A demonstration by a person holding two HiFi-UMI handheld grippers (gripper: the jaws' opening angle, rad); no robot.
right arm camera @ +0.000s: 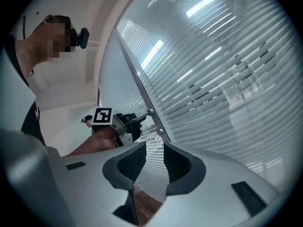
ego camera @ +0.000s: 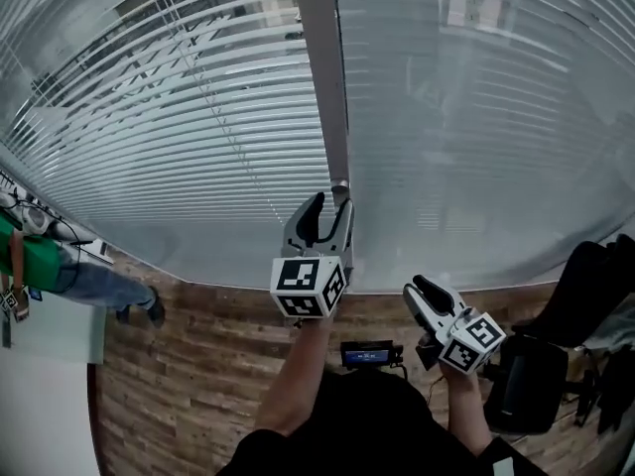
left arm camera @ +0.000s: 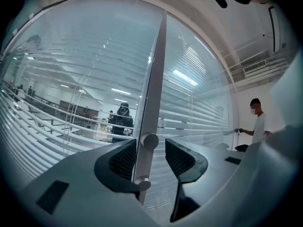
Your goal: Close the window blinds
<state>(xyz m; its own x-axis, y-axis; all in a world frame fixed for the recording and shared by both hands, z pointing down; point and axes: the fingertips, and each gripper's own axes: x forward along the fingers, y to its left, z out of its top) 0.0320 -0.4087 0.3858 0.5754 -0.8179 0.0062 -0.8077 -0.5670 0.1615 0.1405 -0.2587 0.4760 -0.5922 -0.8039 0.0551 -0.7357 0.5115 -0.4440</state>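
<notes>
The left tongs (left arm camera: 150, 151) stand wide, one jaw on each side of a round knob (left arm camera: 150, 141). There is a gap between the knob and the right pad, and I cannot tell whether the left pad touches it. The knob juts from a post (left arm camera: 156, 79) that runs upright between two panes. Its stem points straight out at the tongs, so any turn would probably go about that line. A lower knob (left arm camera: 143, 184) sits on the same post just beneath, partly behind the left jaw. The right tongs (right arm camera: 154, 150) are narrowly apart with nothing between them. They hang low and to the right, well apart from the post, so the left hand is plainly the nearer. The left blind (ego camera: 179, 117) lies to the left of the post with its slats tilted open, and the room beyond shows through. The right blind (ego camera: 476, 117) looks paler and flatter, though glare makes it hard to say how closed it is. I judge the knobs to be what tilts the slats, but no view shows which knob drives which blind. In the head view the left tongs cover most of the knob. A person (left arm camera: 259, 122) stands by the far right end of the glass.
</notes>
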